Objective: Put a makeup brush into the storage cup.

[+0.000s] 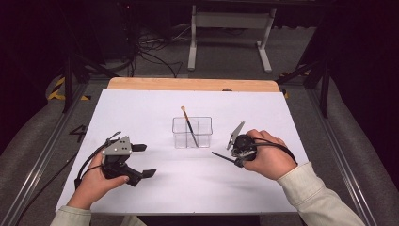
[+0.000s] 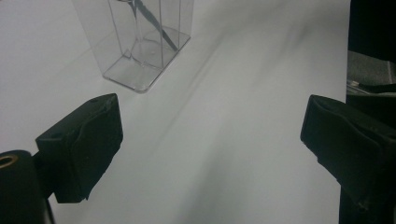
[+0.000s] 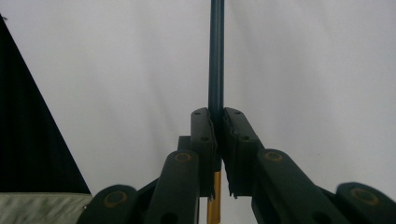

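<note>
Two brushes in play | right gripper (image 3: 218, 122) clamped on dark brush handle (image 3: 215, 56), just right of clear divided holder (image 1: 192, 133) | left gripper (image 1: 143, 160) jaws wide apart, empty | other brush (image 1: 189, 125) already stands inside | advice: tip upright, lower slowly into a free compartment.

Left gripper (image 1: 143, 160) jaws spread wide; right gripper (image 1: 225, 157) jaws clamped.

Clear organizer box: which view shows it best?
High view: the clear organizer box sits whole at the table's centre, a brush standing in it. Left gripper view gives a closer look at its base and dividers, top cropped. Right gripper view looks along a held brush handle instead.
</note>
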Demonstrator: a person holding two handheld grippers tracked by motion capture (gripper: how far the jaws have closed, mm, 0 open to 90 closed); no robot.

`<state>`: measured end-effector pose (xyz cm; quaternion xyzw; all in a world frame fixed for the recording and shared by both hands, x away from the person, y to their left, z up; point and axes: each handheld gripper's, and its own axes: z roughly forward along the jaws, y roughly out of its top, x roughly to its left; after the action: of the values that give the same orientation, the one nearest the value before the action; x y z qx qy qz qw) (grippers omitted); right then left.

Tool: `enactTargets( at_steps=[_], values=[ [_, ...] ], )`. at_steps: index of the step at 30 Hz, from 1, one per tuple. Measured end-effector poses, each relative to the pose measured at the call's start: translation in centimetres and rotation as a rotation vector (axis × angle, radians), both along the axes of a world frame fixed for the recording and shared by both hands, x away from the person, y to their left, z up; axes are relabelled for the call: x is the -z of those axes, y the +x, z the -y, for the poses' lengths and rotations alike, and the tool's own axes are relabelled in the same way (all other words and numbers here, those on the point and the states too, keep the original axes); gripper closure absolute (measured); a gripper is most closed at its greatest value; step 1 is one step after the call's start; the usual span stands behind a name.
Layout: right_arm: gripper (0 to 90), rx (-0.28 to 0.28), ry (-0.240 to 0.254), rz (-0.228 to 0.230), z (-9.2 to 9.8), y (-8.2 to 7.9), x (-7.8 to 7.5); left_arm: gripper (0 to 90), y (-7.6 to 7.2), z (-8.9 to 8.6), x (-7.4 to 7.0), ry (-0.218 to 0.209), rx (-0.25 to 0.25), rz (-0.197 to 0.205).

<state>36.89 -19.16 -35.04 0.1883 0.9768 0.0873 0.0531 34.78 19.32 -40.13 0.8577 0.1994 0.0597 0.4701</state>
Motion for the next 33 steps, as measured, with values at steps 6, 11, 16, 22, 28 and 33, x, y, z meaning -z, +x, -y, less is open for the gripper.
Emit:
enactTargets(
  at_steps=[6,11,16,22,28,33],
  values=[
    [83.4,-0.063,0.019,0.007,-1.1,-0.3,-0.5,7.2,0.0,0.6,-0.3,-0.006,0.019,0.005],
    [83.4,-0.126,0.017,0.009,-2.5,-0.7,-0.8,8.2,-0.1,1.0,-0.6,-0.011,0.035,0.011],
    [83.4,-0.163,0.045,-0.007,-3.7,-1.0,-1.0,9.3,-0.2,1.5,-1.1,-0.039,0.056,0.021],
    [83.5,-0.241,0.038,-0.025,-5.4,-1.6,-0.9,12.2,-0.3,2.1,-1.5,-0.060,0.084,0.022],
    [83.5,-0.278,0.032,-0.023,-6.7,-1.9,-0.8,15.4,-0.5,2.9,-1.9,-0.059,0.111,0.028],
    [83.5,-0.310,0.030,-0.027,-7.7,-2.3,-0.6,17.6,-0.5,3.9,-2.2,-0.064,0.130,0.029]
  ],
)
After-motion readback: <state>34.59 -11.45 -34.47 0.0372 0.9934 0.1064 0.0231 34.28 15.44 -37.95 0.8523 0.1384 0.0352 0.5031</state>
